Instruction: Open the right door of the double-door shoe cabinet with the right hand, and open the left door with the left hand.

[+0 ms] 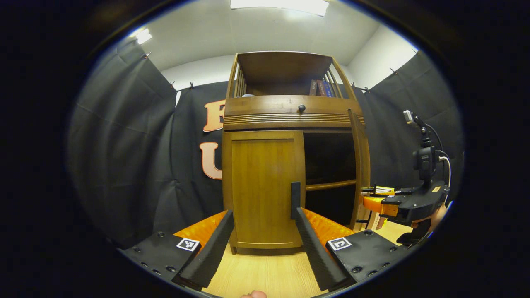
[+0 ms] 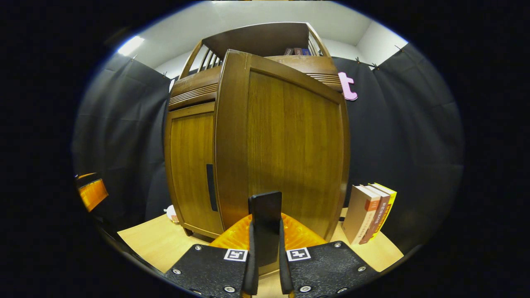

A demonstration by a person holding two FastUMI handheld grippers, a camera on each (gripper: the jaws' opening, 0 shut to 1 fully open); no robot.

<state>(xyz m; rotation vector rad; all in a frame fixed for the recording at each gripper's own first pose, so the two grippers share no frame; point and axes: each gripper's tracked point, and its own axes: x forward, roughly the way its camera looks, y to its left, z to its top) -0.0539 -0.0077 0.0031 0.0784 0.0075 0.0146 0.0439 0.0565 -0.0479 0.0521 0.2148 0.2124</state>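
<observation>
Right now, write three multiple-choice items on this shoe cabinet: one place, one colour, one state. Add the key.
1. The left gripper is: A before the left door; B above the shoe cabinet; C inside it.
2. The left door handle is: A white; B black; C red.
3. The right door is: A shut; B swung open; C removed.
Key: A, its open fingers flank the handle; B, dark bar on wood; B, it stands out from the cabinet.

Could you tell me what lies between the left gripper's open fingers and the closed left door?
Nothing: in the left gripper view, bare wooden floor separates the left gripper from the left door; its black handle stands ungripped.
</observation>
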